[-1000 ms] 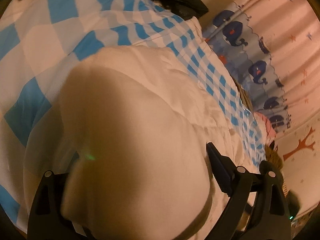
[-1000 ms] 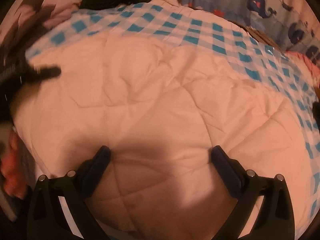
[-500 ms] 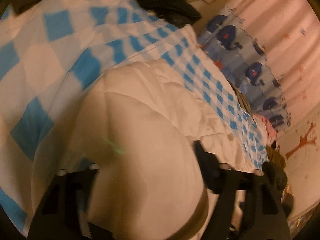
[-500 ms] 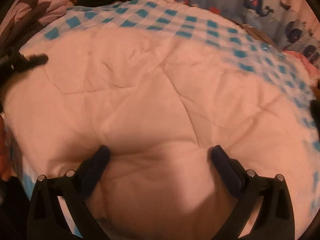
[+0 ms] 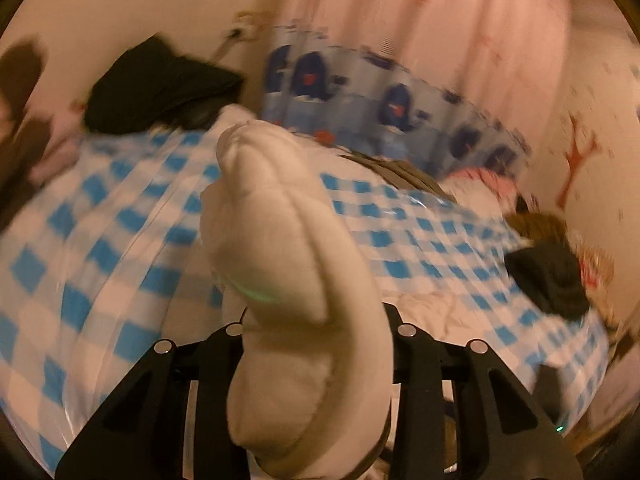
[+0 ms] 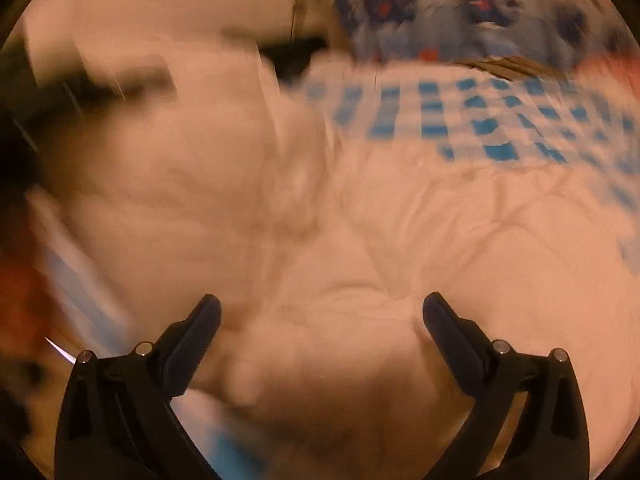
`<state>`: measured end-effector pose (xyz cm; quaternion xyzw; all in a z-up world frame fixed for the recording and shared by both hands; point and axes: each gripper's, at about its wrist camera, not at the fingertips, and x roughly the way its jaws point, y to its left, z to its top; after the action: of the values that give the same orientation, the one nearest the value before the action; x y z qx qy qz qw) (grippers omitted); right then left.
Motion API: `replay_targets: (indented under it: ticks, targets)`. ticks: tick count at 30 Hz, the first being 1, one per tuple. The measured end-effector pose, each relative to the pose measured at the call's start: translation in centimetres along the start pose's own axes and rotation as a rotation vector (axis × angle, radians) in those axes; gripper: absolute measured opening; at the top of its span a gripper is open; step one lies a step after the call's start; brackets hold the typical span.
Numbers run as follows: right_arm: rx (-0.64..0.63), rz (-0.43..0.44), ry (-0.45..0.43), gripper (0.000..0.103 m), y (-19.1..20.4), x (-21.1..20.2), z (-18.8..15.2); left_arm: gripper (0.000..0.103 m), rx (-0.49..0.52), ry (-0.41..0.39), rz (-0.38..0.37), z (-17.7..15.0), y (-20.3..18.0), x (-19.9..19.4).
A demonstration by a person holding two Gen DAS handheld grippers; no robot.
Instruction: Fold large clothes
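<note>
Quilted white: my left claw (image 5: pixel 316 320) pinches a thick bunched fold of the padded white garment (image 5: pixel 280 248), its jaws having just been closing onto it; the fold stands up in front of the lens.
Right claw: my right claw (image 6: pixel 322 312) hangs spread wide over the garment (image 6: pixel 400 232), fingers (image 6: pixel 200 332) apart, nothing between them that I can see pressed.
Where it lies: most of the garment is spread on the blue-and-white checked sheet (image 5: pixel 100 232) of the bed, which shows on the left, right and far sides.
Progress: I judge this an early fold; one edge is gathered and raised, not yet carried across or laid flat, and smoothing is left.
Change: a second ago the fabric lay low and wide between my open left jaws; now it is squeezed narrow, lifted, and the whale-print curtain (image 5: pixel 360 92) fills the far view.
Clutter: dark clothing (image 5: pixel 160 84) sits far left.
</note>
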<state>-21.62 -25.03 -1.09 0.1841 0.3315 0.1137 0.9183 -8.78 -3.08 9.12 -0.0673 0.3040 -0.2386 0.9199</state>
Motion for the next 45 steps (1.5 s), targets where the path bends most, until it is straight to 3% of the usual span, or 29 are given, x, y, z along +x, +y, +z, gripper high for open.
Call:
replay_targets:
  ticks: [3, 6, 9, 13, 18, 21, 23, 24, 26, 30, 32, 33, 34, 37, 40, 43, 45]
  targets:
    - [0.446, 0.348, -0.087, 0.097, -8.3, -2.5, -0.4, 0.032, 0.122, 0.012, 0.0, -0.1, -4.7, 0.6]
    - [0.747, 0.64, -0.124, 0.096, -14.9, -1.6, -2.3, 0.032, 0.258, 0.035, -0.008, -1.5, -10.5, 1.7]
    - [0.896, 0.913, -0.255, 0.096, -18.2, -2.9, -3.3, 0.031, 0.396, 0.057, -0.038, -3.7, -16.7, 3.2]
    - [0.96, 1.031, -0.396, 0.096, -21.8, -5.3, -4.1, 0.028, 0.519, 0.098, -0.088, -7.6, -22.6, 5.5]
    - [0.924, 0.892, -0.37, 0.096, -25.6, -7.8, -3.6, 0.028, 0.689, 0.14, -0.118, -14.1, -27.3, 7.8]
    - [0.813, 0.699, -0.301, 0.096, -26.2, -10.0, -1.6, 0.028, 0.797, 0.118, -0.104, -16.7, -28.2, 8.0]
    - [0.686, 0.521, -0.235, 0.096, -25.7, -10.8, 1.0, 0.028, 0.855, 0.107, -0.089, -17.7, -28.5, 8.1]
    - [0.564, 0.357, -0.17, 0.096, -24.6, -10.9, 3.5, 0.028, 0.898, 0.098, -0.073, -18.5, -28.8, 8.1]
    - [0.397, 0.19, -0.071, 0.096, -22.3, -9.7, 7.0, 0.03, 0.974, 0.073, -0.04, -19.9, -29.4, 8.0]
    - [0.115, 0.031, 0.131, 0.096, -17.1, -4.4, 11.9, 0.033, 1.041, 0.042, 0.005, -21.1, -30.3, 7.8]
    - [-0.007, -0.068, 0.272, 0.096, -15.2, -1.3, 12.2, 0.036, 1.054, 0.042, 0.014, -20.9, -30.3, 7.3]
    - [-0.081, -0.213, 0.37, 0.096, -15.0, 1.4, 12.0, 0.038, 1.059, 0.048, 0.014, -20.7, -30.3, 6.8]
    - [-0.079, -0.215, 0.395, 0.096, -15.3, 2.1, 11.4, 0.038, 1.061, 0.075, -0.002, -20.3, -30.0, 6.0]
    - [-0.005, -0.208, 0.403, 0.096, -16.9, 1.2, 9.0, 0.042, 1.002, 0.133, -0.073, -18.4, -28.5, 2.9]
    - [0.018, -0.25, 0.378, 0.096, -17.8, 0.0, 7.4, 0.049, 0.827, 0.144, -0.186, -14.3, -24.7, -2.2]
    - [0.041, -0.292, 0.367, 0.096, -18.9, -1.6, 6.4, 0.058, 0.653, 0.031, -0.096, -9.1, -20.4, -3.2]
    - [0.037, -0.39, 0.394, 0.096, -20.4, -2.4, 5.3, 0.059, 0.472, 0.0, -0.027, -5.0, -16.7, -1.4]
